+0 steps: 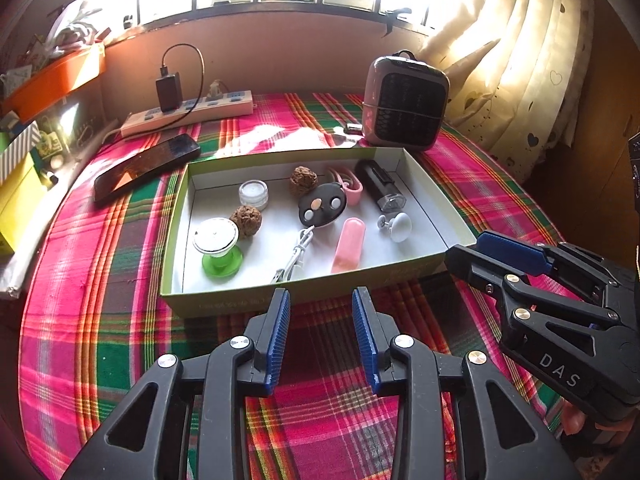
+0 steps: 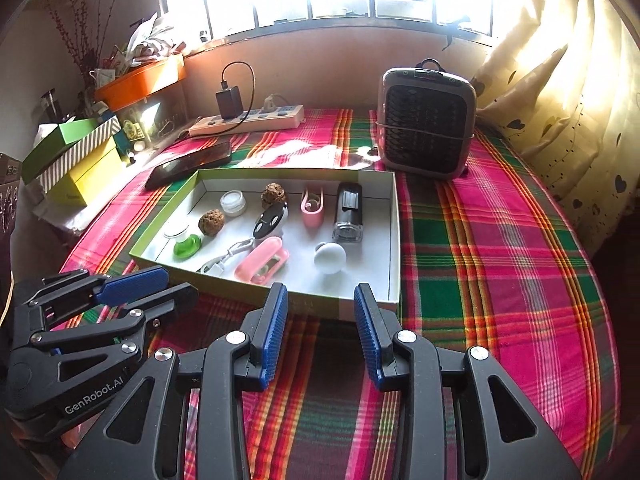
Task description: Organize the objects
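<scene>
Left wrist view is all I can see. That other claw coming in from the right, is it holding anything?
Observer: No. In the right wrist view the right gripper has its jaws apart, with nothing between them.
Operator: Is the pink thing at the front of the box solid?
Observer: No. From that side the pink case in the box has a long opening in its side.
Operator: Any writing on my own claw?
Observer: Yes. The left gripper reads GenRobot.AI on its side.
</scene>
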Motion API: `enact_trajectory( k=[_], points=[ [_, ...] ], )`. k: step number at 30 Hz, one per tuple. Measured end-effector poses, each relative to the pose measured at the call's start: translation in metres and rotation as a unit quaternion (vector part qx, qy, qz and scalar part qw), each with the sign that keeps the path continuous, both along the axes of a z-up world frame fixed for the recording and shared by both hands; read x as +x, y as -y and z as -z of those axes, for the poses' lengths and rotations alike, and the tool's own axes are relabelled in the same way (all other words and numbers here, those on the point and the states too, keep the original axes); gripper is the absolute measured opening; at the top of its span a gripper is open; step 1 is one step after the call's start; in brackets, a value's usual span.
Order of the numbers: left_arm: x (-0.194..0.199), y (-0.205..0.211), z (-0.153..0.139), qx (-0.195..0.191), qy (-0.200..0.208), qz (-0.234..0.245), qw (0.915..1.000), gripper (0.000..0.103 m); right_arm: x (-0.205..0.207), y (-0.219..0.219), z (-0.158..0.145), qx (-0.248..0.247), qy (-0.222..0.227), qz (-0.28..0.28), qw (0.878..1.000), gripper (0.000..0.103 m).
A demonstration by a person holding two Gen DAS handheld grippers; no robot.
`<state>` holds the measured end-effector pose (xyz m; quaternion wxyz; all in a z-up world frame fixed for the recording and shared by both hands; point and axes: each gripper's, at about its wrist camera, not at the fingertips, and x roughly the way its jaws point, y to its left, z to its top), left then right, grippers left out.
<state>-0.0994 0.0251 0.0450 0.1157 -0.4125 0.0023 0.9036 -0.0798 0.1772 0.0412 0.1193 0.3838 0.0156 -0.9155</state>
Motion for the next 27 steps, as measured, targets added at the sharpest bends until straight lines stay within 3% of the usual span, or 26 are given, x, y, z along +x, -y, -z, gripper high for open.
enact_trajectory(
  k=[9,20,27],
  points=[
    [0.022,0.010,0.022,-0.016,0.017,-0.029,0.9993,0.031,0.019,0.002,0.025,0.012,0.032,0.006,0.999,0.038],
    [0.034,0.006,0.038,-0.038,0.025,-0.039,0.9982,0.032,0.027,-0.003,0.042,0.018,0.055,0.016,0.998,0.047],
    [0.036,0.004,0.039,-0.033,0.018,-0.041,0.9984,0.042,0.030,0.001,0.044,0.037,0.048,0.013,0.998,0.052]
  ],
)
